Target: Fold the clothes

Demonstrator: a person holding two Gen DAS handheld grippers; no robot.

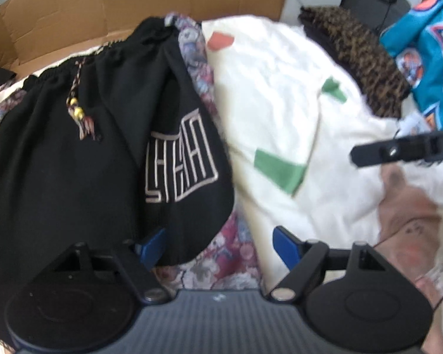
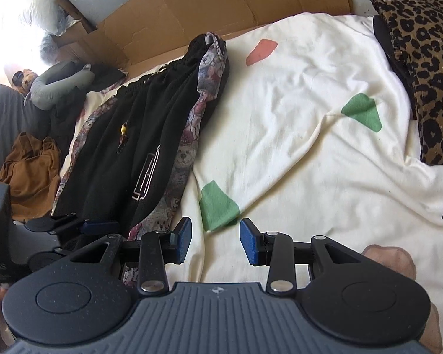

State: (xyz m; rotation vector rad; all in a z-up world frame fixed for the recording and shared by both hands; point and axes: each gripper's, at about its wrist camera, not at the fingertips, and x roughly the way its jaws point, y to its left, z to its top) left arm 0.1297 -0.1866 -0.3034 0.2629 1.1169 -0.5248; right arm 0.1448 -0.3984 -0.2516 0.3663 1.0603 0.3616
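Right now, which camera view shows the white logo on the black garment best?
The left wrist view. There the white logo on the black garment faces the camera, large and nearly whole, though slightly blurred. The right wrist view shows the logo small and at a steep slant, so its shapes are hard to read.

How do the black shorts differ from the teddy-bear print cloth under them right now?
The black shorts are plain black with a white outlined logo and a beaded drawstring; the teddy-bear print cloth is patterned all over in greys and reds. The shorts lie on top and show almost whole; the print cloth lies beneath, with only its edges peeking out around them. Both lie flat on the cream bedsheet, and neither is gripped.
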